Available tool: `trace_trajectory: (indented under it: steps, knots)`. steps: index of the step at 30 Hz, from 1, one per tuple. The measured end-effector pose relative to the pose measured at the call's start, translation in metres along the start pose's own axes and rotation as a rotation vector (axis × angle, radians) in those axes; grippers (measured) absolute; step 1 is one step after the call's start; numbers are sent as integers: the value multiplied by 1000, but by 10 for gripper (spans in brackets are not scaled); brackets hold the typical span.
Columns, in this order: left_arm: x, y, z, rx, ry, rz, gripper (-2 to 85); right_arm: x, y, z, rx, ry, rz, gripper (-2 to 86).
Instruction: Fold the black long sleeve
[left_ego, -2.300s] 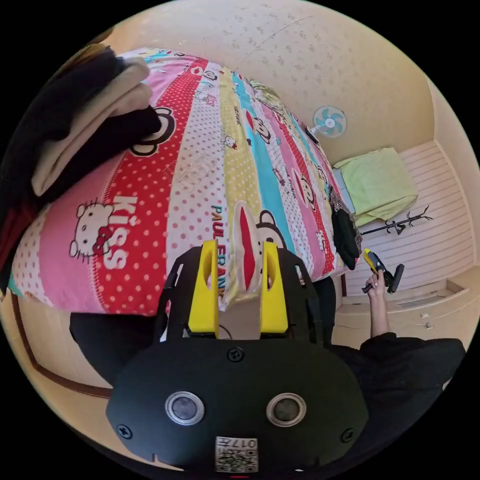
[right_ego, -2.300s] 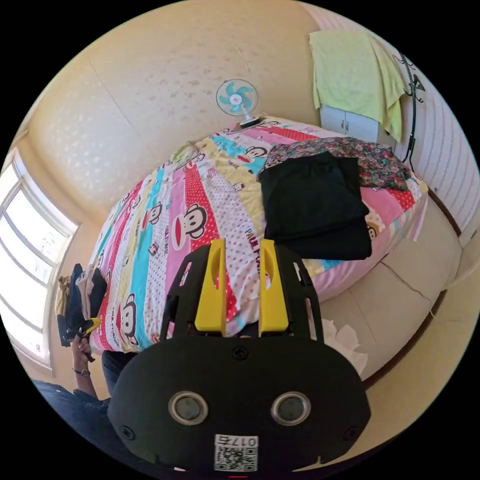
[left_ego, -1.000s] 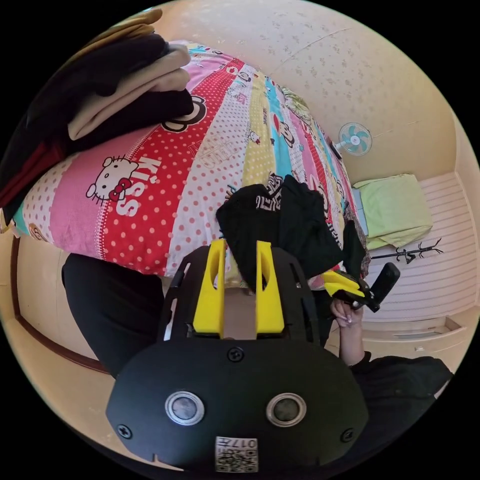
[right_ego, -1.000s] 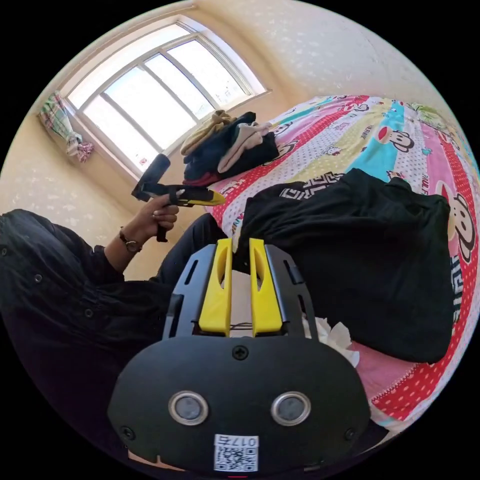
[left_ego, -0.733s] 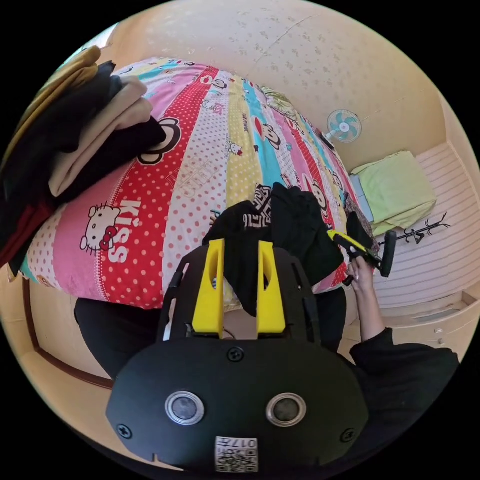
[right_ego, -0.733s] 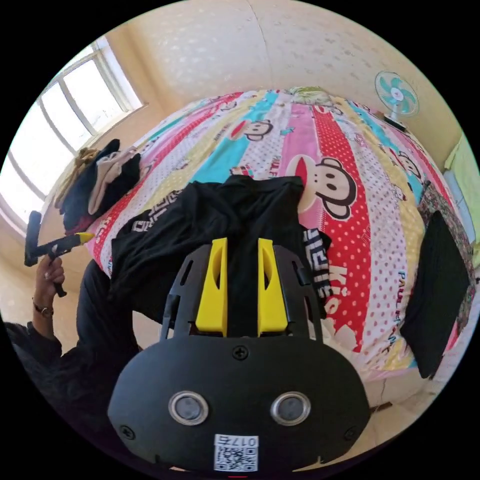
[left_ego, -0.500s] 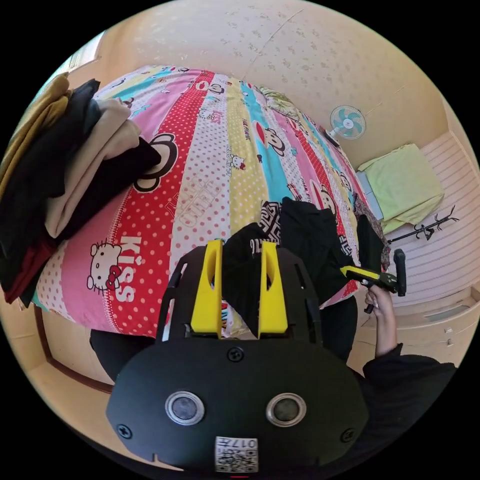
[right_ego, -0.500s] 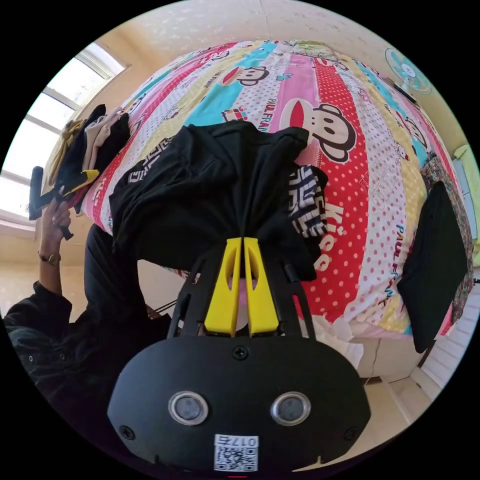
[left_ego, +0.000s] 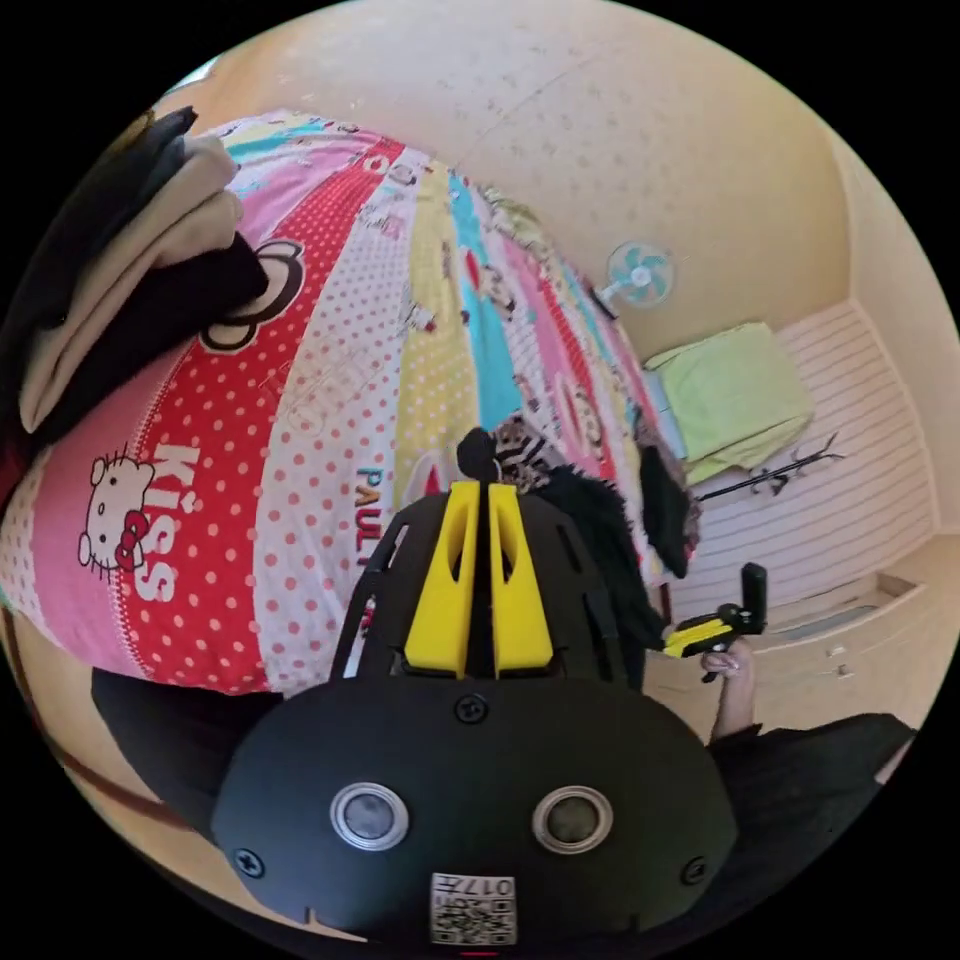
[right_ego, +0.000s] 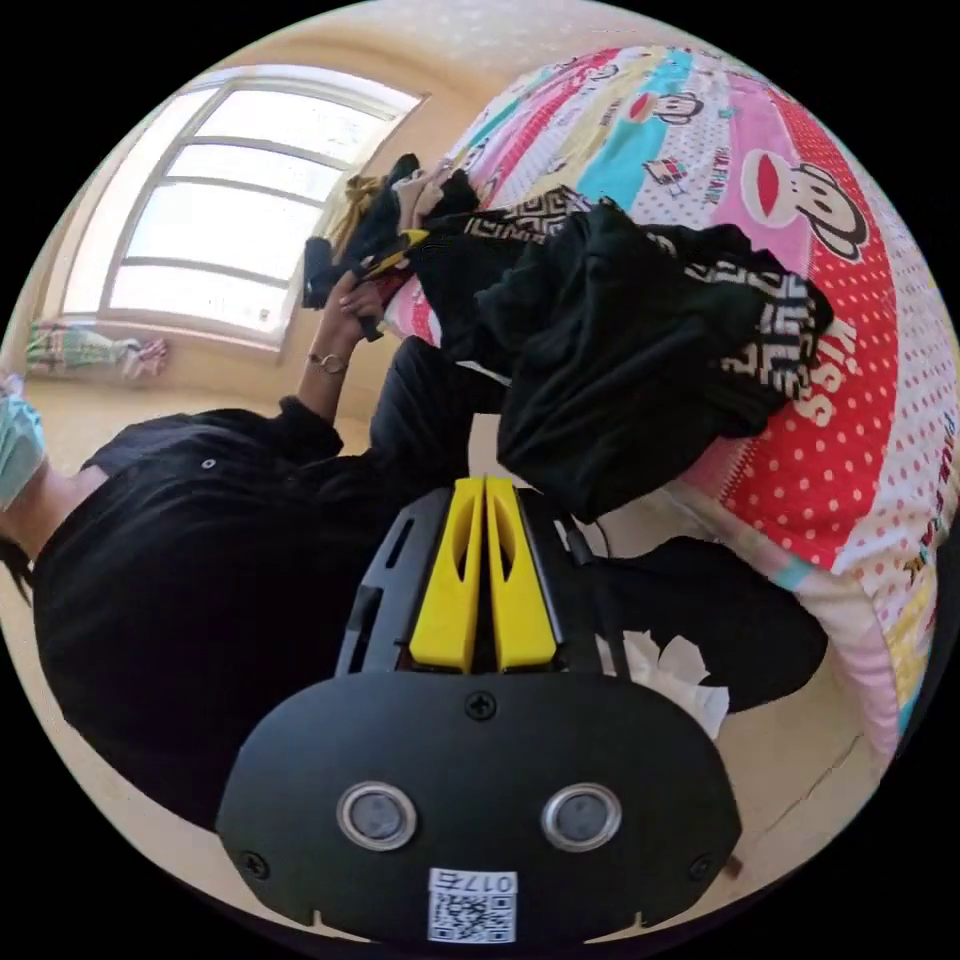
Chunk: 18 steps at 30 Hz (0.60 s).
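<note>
Left gripper view, left to right: stack of folded clothes (left_ego: 120, 270) at 10 o'clock on the bed (left_ego: 330, 330). Left claw (left_ego: 478, 492) at centre, jaws pressed together with a fold of the black shirt (left_ego: 590, 520) pinched between them, a nub of cloth poking out past the tips. Rest of shirt trails off to 3 o'clock along the bed edge. Fan (left_ego: 637, 275) at 1 o'clock, green cloth (left_ego: 735, 395) beside it at 2. Right claw (left_ego: 690, 638) at 4 o'clock in a hand (left_ego: 725, 665), clear of the shirt from here, gap can't be judged in this view

Right gripper view, left to right: window (right_ego: 230, 200) at 10 o'clock, person's dark sleeve (right_ego: 200, 520) at 9. Left claw (right_ego: 405, 242) at 11 o'clock held in a hand (right_ego: 350, 300), tip at the shirt's (right_ego: 620, 370) patterned edge. Shirt bunched in a heap on the bed's (right_ego: 860, 420) near edge, 12 to 2 o'clock, partly hanging over. Right claw (right_ego: 484, 486) at centre, jaws nearly touching; its tips sit just under the hanging cloth, can't tell whether any fabric is caught. White crumpled paper (right_ego: 670, 670) on the floor at 4 o'clock
</note>
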<state>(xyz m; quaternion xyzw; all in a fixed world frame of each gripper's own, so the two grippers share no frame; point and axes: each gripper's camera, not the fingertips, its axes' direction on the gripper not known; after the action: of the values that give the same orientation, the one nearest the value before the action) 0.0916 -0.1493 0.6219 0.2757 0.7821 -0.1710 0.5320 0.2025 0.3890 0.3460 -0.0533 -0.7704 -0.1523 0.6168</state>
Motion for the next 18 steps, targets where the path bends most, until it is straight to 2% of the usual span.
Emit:
trace_trajectory:
  steps: [1, 2, 4, 6, 8, 9, 10, 12, 14, 18]
  knots:
    - [10, -3, -30, 60, 130, 33, 1, -6, 2, -5, -19, -84, -80, 4]
    - [15, -5, -44, 90, 185, 49, 0, -20, 6, -16, -42, -220, -232, 5]
    - [51, -9, -102, 226, 353, 173, -2, -35, 12, -30, -33, -228, -368, 5]
    - [91, -8, -140, 292, 414, 363, -3, -31, 14, -48, 65, -98, -327, 8]
    - [127, -13, -160, 259, 541, 553, -4, -17, 14, -62, 154, -43, -265, 13]
    - [145, -19, -170, 195, 711, 613, -5, -10, 16, -72, 223, -34, -238, 18]
    - [166, -15, -187, 224, 848, 682, -5, -8, 18, -78, 259, -38, -232, 21]
    - [202, -3, -217, 259, 897, 800, -5, -4, 28, -101, 441, -75, -250, 45]
    - [233, 4, -239, 241, 859, 862, -4, -1, 33, -115, 563, -64, -249, 69]
    - [277, 21, -273, 179, 1039, 971, -3, 5, 19, -126, 659, -20, -267, 129]
